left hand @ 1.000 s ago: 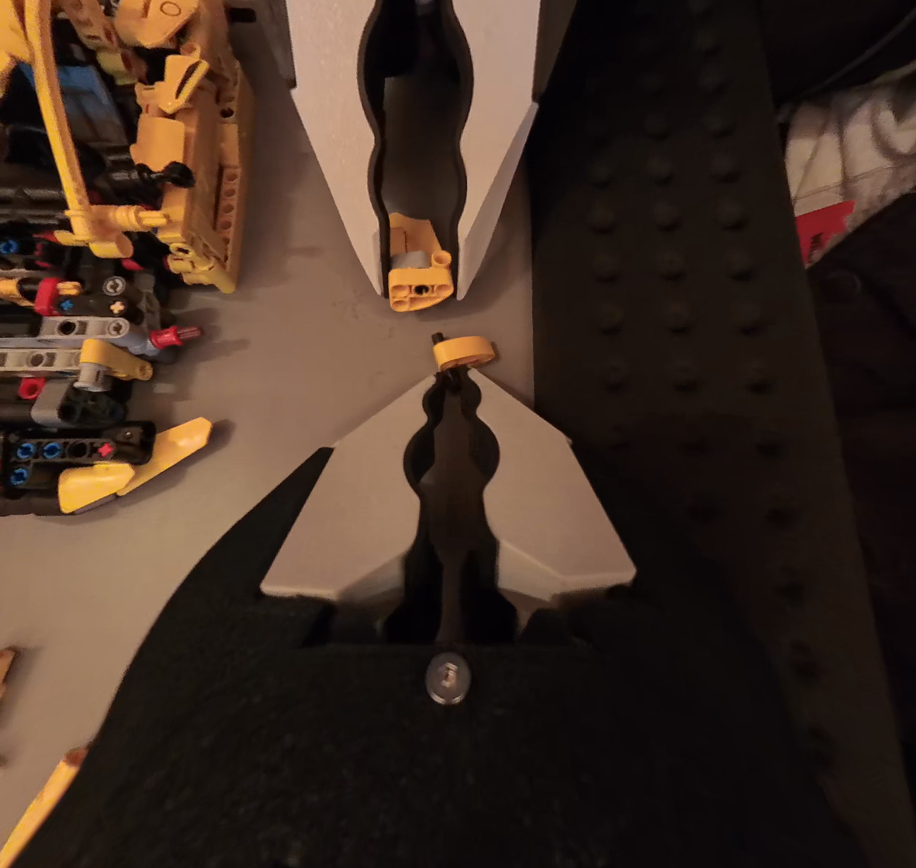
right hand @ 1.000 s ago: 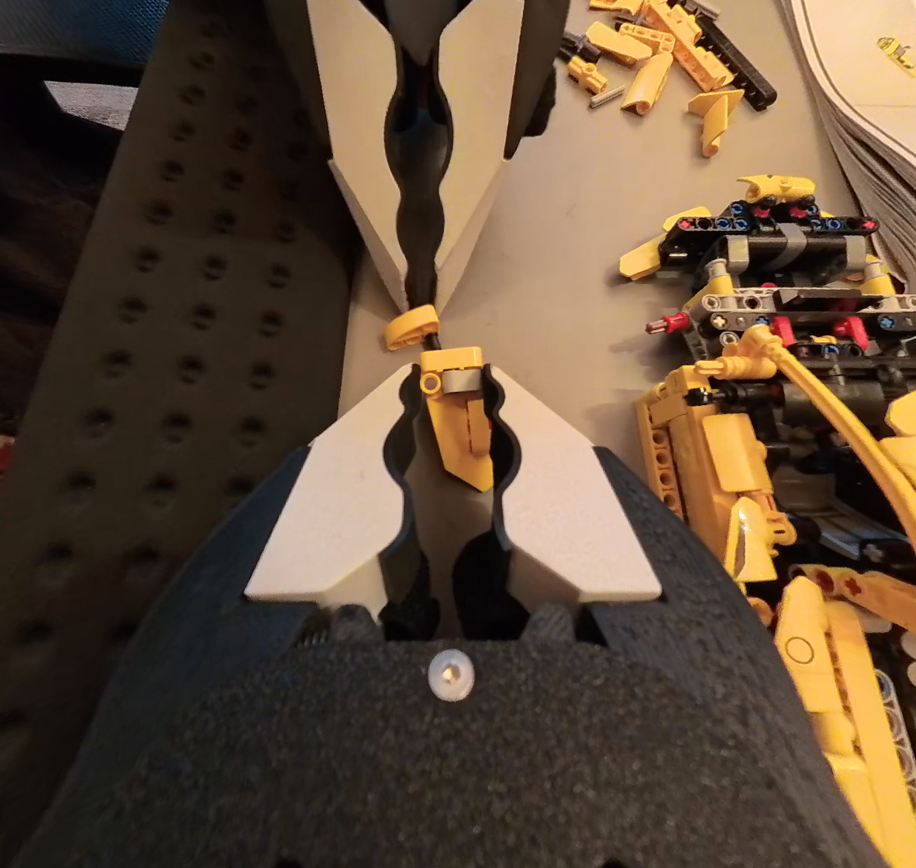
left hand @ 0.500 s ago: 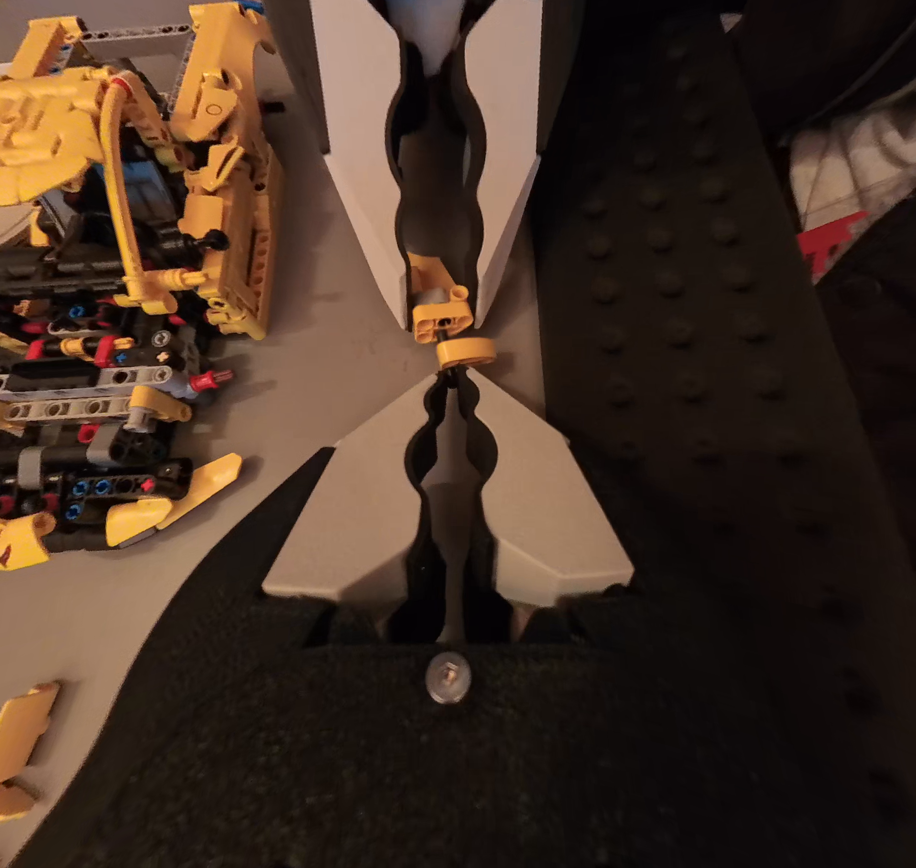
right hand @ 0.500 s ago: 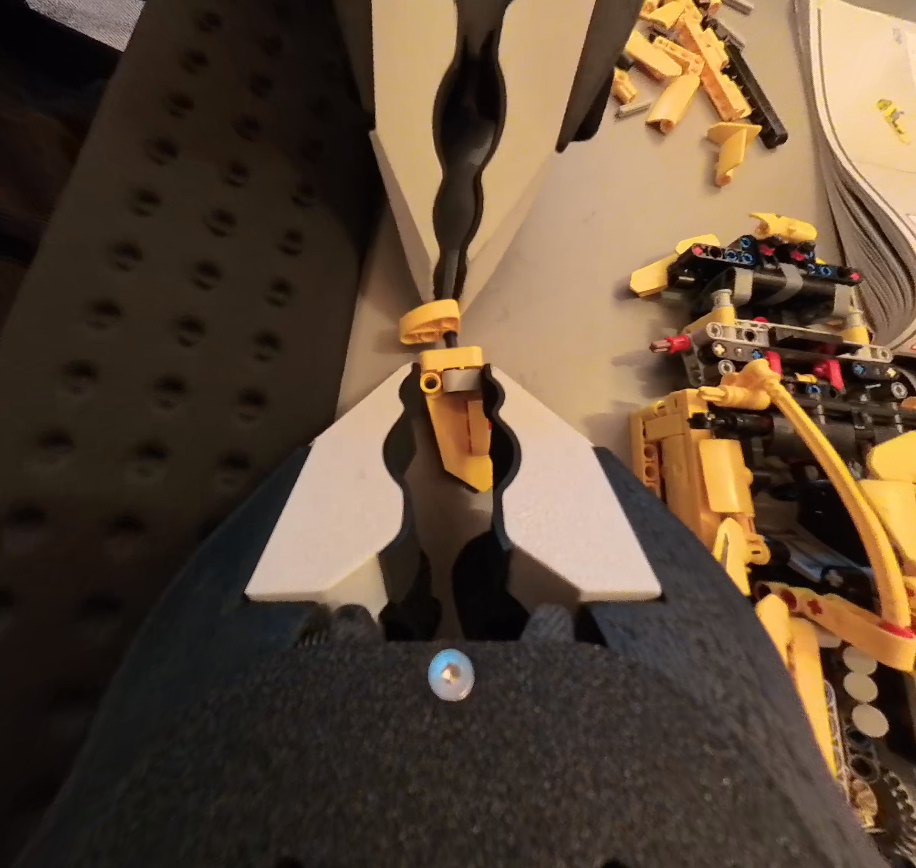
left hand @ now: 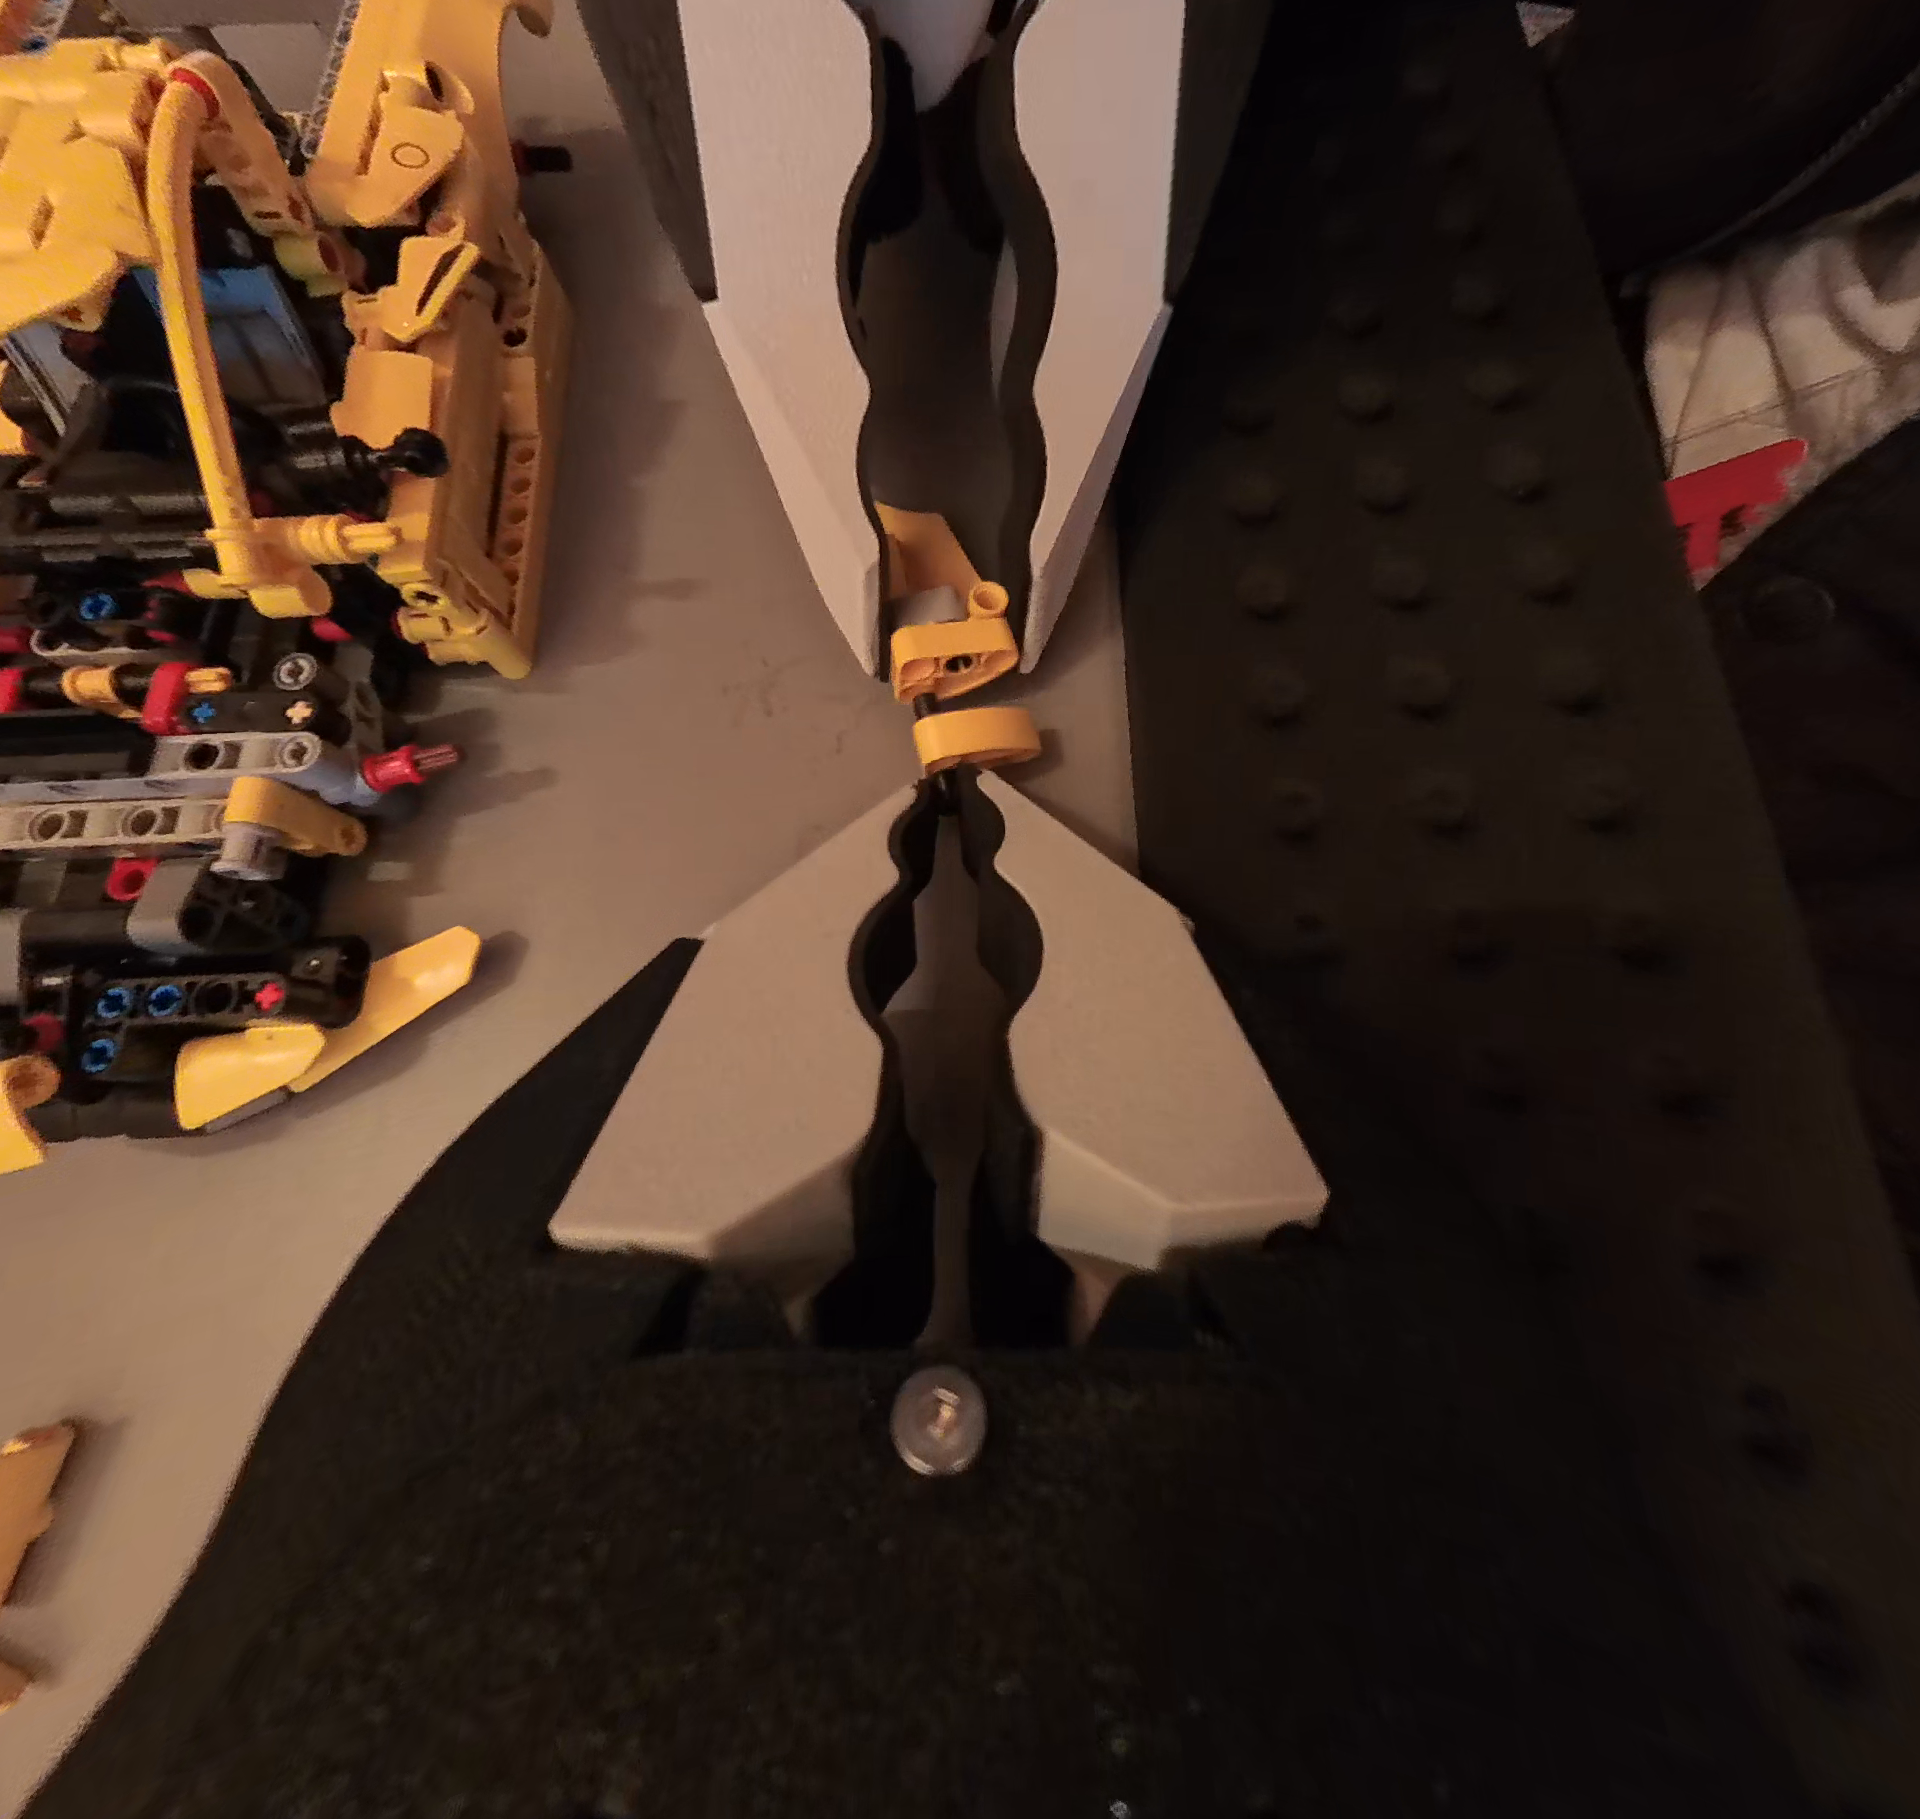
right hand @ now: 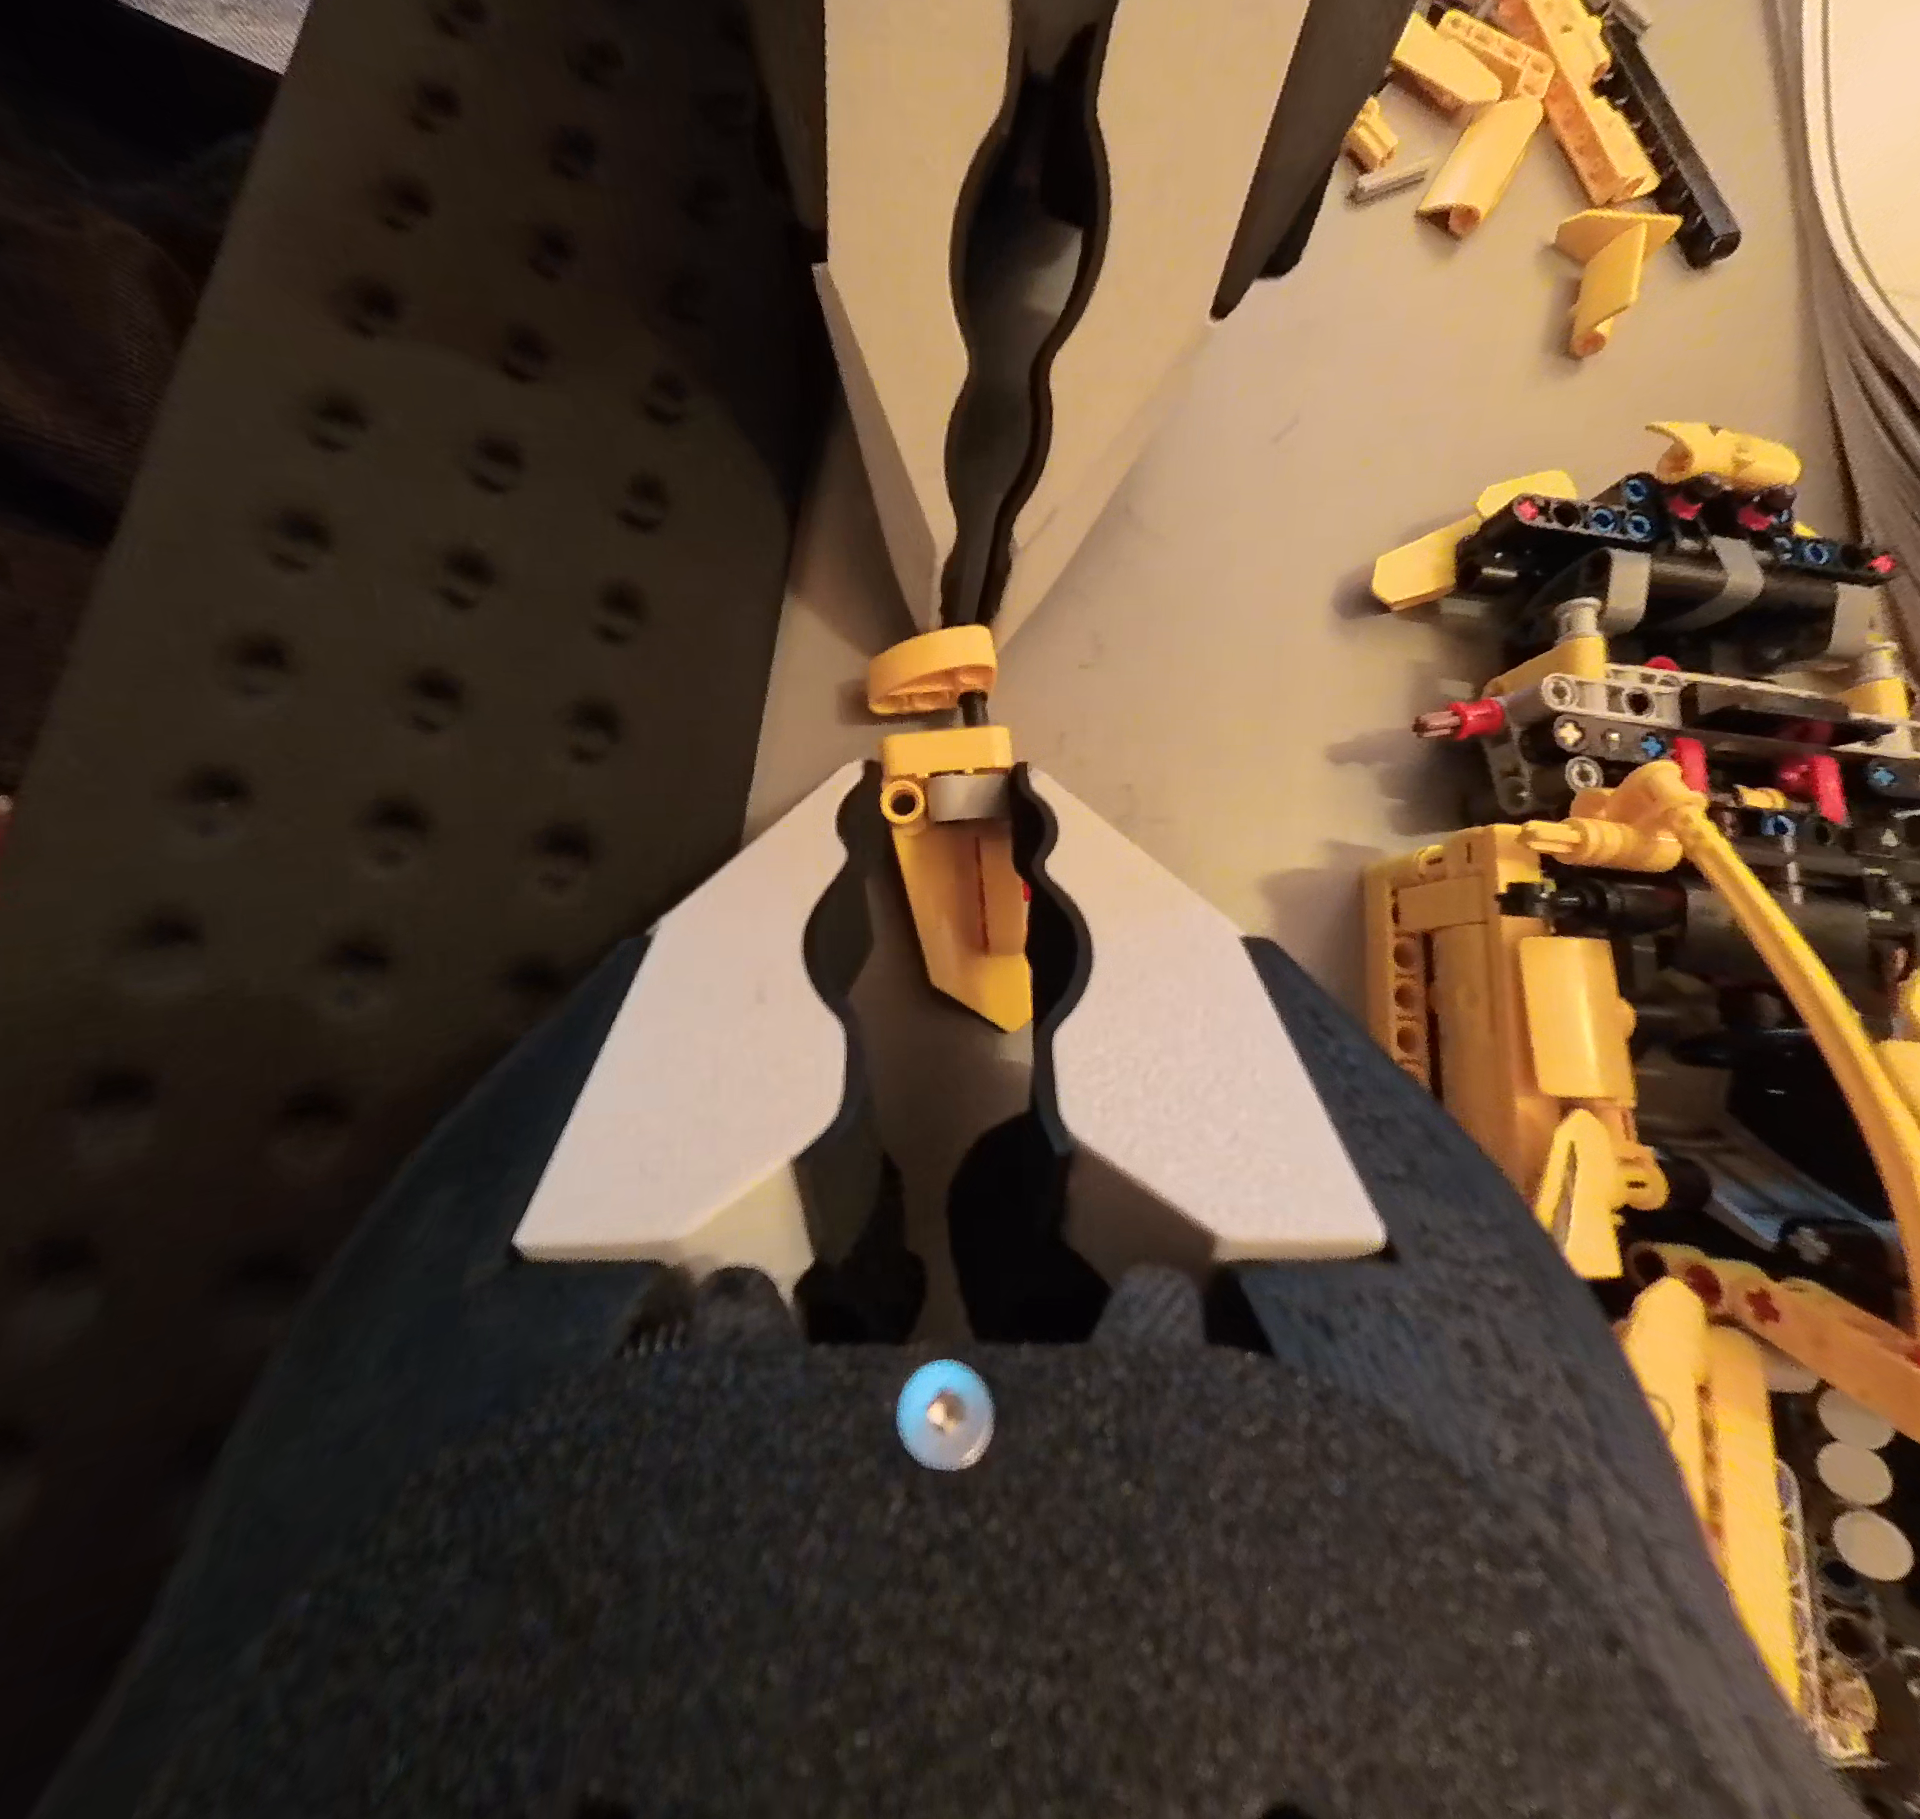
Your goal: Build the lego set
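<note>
My left gripper [left hand: 948, 790] is shut on a thin black axle that carries a small yellow connector [left hand: 977, 736]. My right gripper [right hand: 940, 774] is shut on a yellow sub-assembly [right hand: 961, 896] with a grey part and a pointed panel. The two grippers face each other tip to tip above the grey table. The axle's free end touches the hole in the sub-assembly's front face [left hand: 951, 649]. In the right wrist view the left gripper [right hand: 971, 616] comes in from the top with the connector [right hand: 930, 670]. In the left wrist view the right gripper [left hand: 951, 666] comes in from the top.
A large yellow and black Lego model [left hand: 312, 481] stands beside the grippers, also in the right wrist view [right hand: 1558, 990]. Loose yellow and black pieces [right hand: 1507, 96] lie farther off, next to an instruction booklet [right hand: 1860, 169]. A dark studded mat [left hand: 1455, 730] borders the table. My left and right fingertips are right by each other.
The two grippers have closed the gap between them. The axle end, apart from the sub-assembly a second ago, now touches its front hole.
</note>
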{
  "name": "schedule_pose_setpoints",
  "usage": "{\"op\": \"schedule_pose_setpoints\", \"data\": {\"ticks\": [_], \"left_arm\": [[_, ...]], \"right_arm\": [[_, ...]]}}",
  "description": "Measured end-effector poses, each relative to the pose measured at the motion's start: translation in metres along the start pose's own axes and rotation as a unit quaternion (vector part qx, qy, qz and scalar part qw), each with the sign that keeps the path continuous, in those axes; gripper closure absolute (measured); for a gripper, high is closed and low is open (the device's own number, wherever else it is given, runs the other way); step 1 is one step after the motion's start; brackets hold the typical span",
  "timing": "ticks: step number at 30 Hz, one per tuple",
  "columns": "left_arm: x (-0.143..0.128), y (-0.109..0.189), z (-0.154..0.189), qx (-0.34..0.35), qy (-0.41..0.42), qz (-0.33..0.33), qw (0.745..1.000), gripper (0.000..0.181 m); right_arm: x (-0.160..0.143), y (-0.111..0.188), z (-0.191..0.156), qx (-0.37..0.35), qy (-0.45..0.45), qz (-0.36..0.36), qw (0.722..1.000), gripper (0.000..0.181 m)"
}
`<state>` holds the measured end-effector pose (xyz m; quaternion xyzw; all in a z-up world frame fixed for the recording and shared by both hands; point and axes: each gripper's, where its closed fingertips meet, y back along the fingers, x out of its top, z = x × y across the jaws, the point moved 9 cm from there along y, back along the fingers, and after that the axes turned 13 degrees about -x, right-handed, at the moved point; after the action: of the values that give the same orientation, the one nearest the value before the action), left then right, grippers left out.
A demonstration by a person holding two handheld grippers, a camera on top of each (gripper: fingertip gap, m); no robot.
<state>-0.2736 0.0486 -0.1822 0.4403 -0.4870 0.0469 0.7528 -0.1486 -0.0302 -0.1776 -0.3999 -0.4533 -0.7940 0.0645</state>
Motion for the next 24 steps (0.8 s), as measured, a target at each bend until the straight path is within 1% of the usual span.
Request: {"op": "schedule_pose_setpoints", "data": {"ticks": [11,18,24], "left_arm": [[0.000,-0.004,0.000,-0.009,0.000,-0.014,1.000,0.177],[0.001,-0.005,0.002,-0.009,-0.013,-0.017,1.000,0.178],[0.001,-0.005,0.004,-0.020,-0.020,-0.018,0.999,0.178]], "right_arm": [[0.004,-0.002,-0.004,0.009,0.020,-0.026,0.999,0.157],[0.010,-0.001,-0.002,0.027,0.013,-0.042,0.999,0.158],[0.016,-0.004,-0.006,0.036,0.066,-0.090,0.993,0.158]]}}
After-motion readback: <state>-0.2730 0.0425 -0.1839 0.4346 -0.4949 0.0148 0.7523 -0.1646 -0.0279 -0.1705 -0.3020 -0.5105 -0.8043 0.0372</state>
